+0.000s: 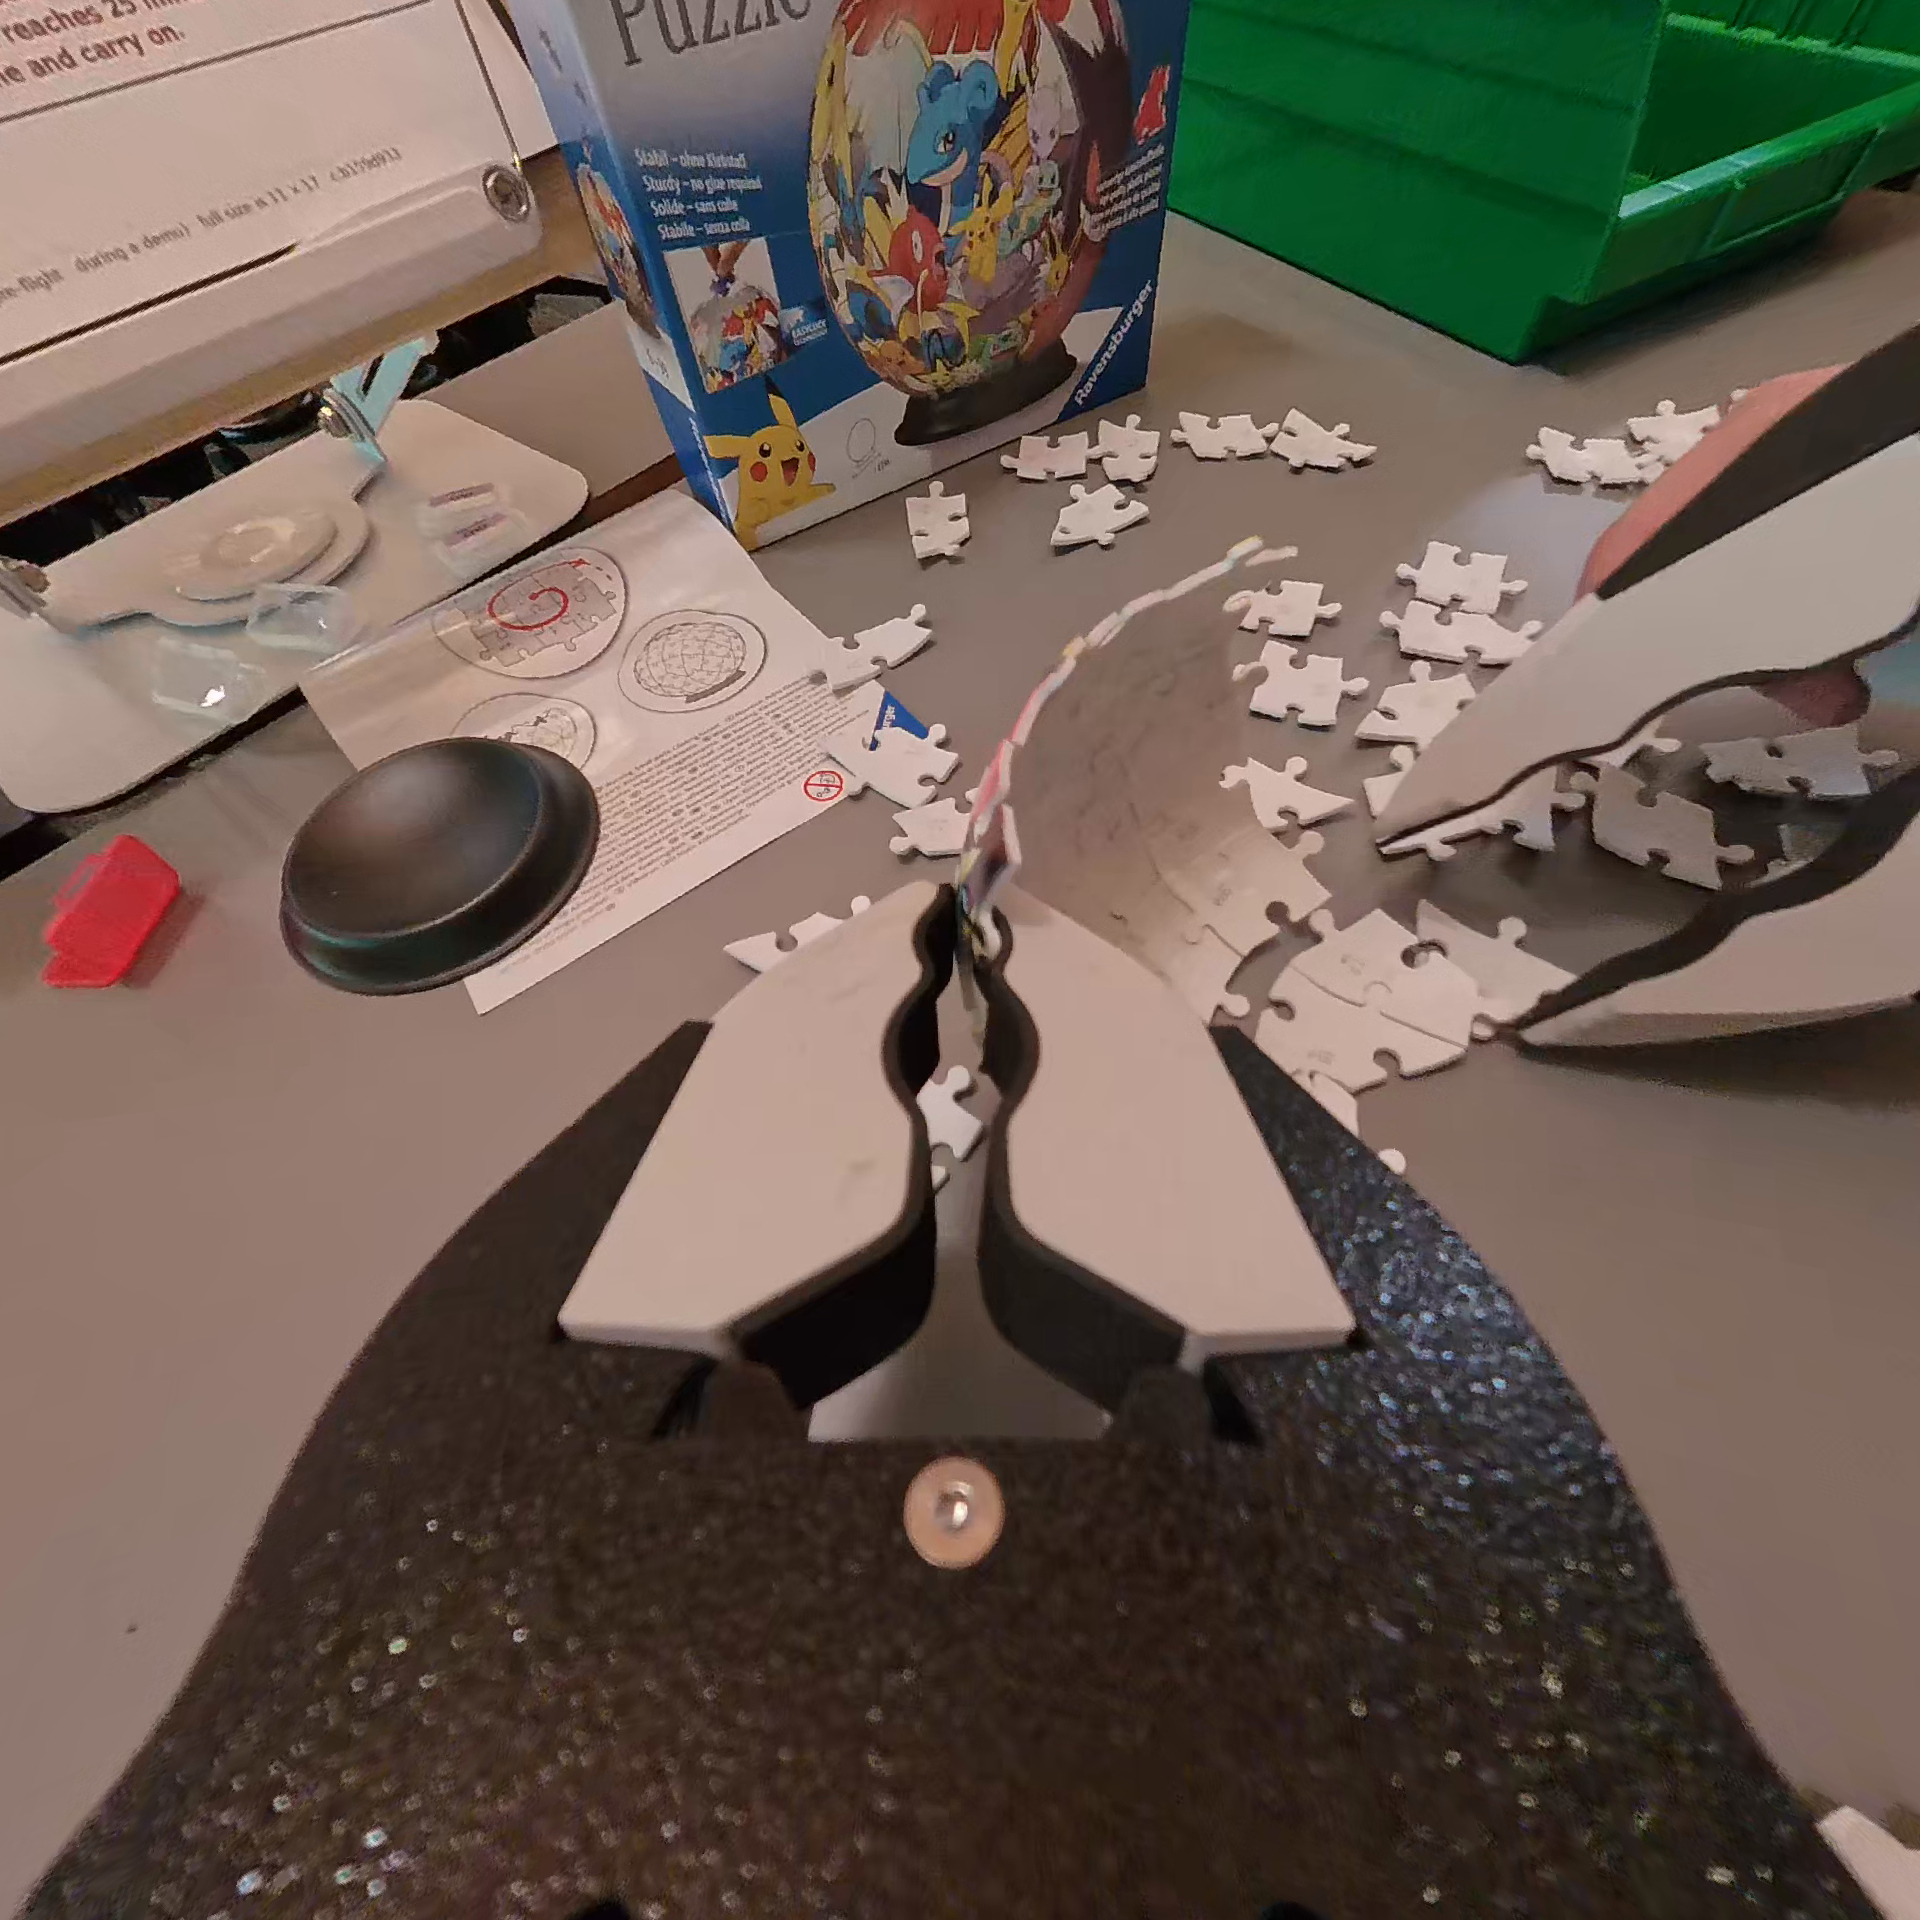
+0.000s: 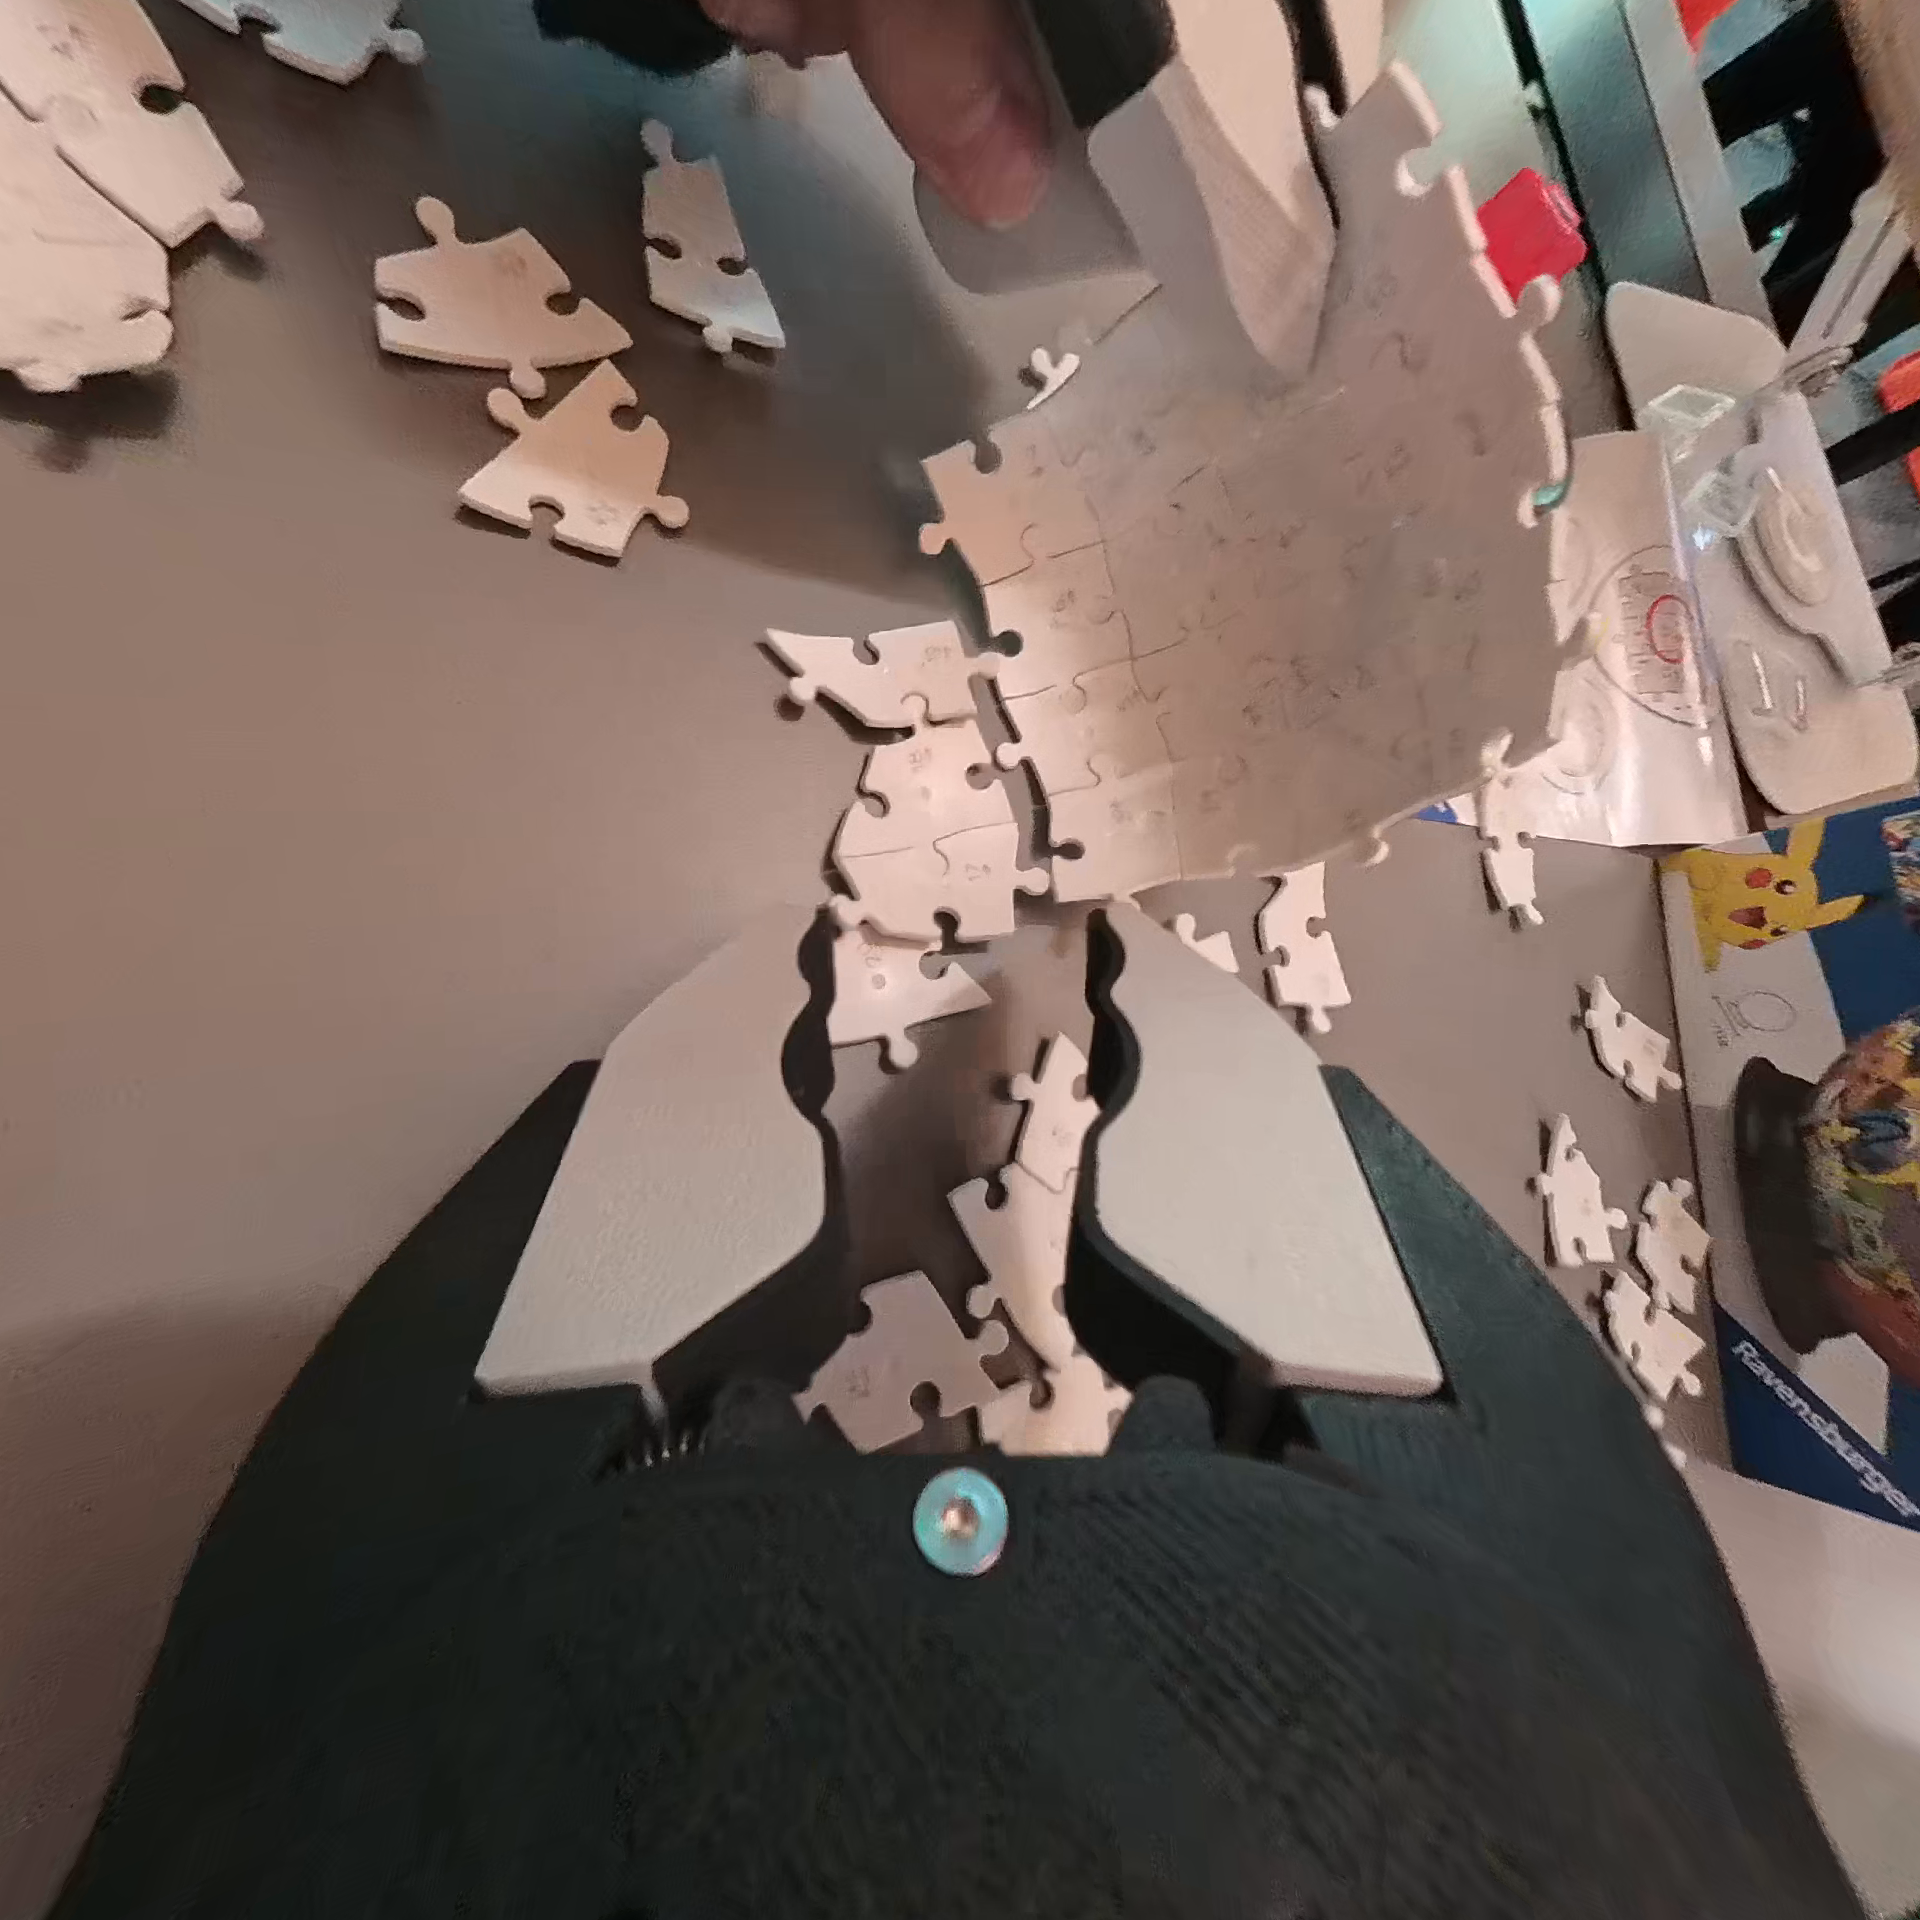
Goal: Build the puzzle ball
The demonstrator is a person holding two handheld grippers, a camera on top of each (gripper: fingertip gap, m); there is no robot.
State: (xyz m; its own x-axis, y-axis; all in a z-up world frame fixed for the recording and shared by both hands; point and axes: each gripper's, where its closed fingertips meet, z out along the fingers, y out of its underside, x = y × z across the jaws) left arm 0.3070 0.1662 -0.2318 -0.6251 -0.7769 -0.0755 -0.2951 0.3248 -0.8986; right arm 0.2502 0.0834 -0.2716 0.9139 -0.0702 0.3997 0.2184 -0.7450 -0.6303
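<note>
My left gripper (image 1: 971, 925) is shut on the lower edge of a curved, assembled puzzle section (image 1: 1122, 769), white inside and printed outside, and holds it upright just above the grey table (image 1: 312, 1195). In the right wrist view the section (image 2: 1247, 644) hangs from the left gripper's fingers (image 2: 1236, 239), with a hand behind. My right gripper (image 2: 956, 935) is open low over the table. Its fingertips flank the near end of a short strip of joined white pieces (image 2: 925, 821) that lies flat beside the section's edge. The pads do not press on it. The right gripper also shows in the left wrist view (image 1: 1455, 935).
Several loose white puzzle pieces (image 1: 1299, 675) are scattered over the table. A puzzle box (image 1: 894, 260) stands at the back, a green bin (image 1: 1558, 135) at back right. A black round stand (image 1: 436, 862), an instruction sheet (image 1: 665, 665) and a small red object (image 1: 109, 909) lie to the left. Spacing between my two grippers at the tips: around 11 cm.
</note>
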